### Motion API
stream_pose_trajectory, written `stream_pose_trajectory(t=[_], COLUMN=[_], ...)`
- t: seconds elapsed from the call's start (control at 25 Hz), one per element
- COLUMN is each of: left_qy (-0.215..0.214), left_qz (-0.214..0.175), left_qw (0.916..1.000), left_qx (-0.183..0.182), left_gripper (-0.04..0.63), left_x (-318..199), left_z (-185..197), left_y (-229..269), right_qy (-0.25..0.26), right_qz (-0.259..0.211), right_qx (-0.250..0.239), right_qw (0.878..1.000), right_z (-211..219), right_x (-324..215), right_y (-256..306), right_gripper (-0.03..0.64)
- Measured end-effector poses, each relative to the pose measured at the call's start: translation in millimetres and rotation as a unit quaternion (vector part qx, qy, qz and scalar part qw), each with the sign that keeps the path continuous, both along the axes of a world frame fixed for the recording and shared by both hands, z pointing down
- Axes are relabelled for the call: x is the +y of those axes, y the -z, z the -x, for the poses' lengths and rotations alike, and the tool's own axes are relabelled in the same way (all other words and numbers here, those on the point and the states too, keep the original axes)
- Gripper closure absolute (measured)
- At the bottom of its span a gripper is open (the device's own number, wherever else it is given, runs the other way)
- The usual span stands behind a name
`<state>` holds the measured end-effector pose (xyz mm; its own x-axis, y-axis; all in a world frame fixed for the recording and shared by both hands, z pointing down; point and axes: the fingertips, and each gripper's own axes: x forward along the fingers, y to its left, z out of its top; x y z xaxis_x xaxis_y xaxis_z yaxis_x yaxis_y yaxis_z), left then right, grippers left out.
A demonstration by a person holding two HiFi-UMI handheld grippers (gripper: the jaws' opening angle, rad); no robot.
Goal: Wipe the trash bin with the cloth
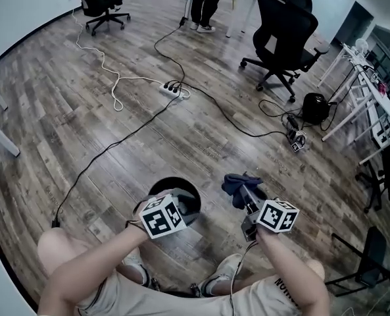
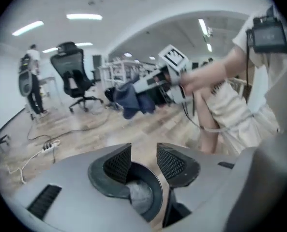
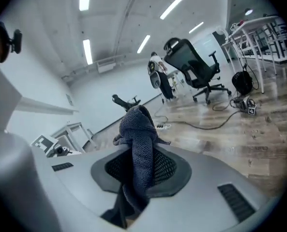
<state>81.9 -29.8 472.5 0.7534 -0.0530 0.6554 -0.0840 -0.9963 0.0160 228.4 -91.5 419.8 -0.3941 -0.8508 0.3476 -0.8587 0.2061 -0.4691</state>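
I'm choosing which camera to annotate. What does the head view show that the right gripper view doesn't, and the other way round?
Only the head view: the black trash bin, with the left hand-held gripper above it. Only the right gripper view: the right hand-held gripper with its jaws shut on the cloth, and ceiling lights. Both: the dark cloth, the black office chair and the white power strip.

No legible text, print on shorts (image 1: 283, 284) — too small to read
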Motion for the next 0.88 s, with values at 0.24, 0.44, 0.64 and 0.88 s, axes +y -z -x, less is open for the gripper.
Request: stream_pose_trajectory(t=[0.24,0.44,0.64,0.88], left_qy=[0.193,0.273,0.263,0.216], left_qz=[-0.063,-0.027,-0.019,-0.007], left_qw=[0.9643,0.9265,0.9316,0.9512], left_qx=[0.171,0.257,0.25,0.22], left_gripper=[0.453,0.469,0.477,0.482], left_x=[-68.5,-93.6,-90.7,-70.6], left_z=[76.5,115.4,96.5,53.0], left_y=[129.7,159.9,134.5,108.9], right_qy=[0.042,0.08,0.097,0.115], right_qz=[-0.124,-0.172,-0.164,-0.169], right_qx=[0.06,0.102,0.1,0.114], right_qw=[0.99,0.977,0.977,0.972], right_z=[32.9,49.6,66.0,77.2], right_x=[26.1,27.6,16.6,2.1], right_y=[71.2,81.6,66.4,66.9], right_gripper=[0.54,0.54,0.54,0.54])
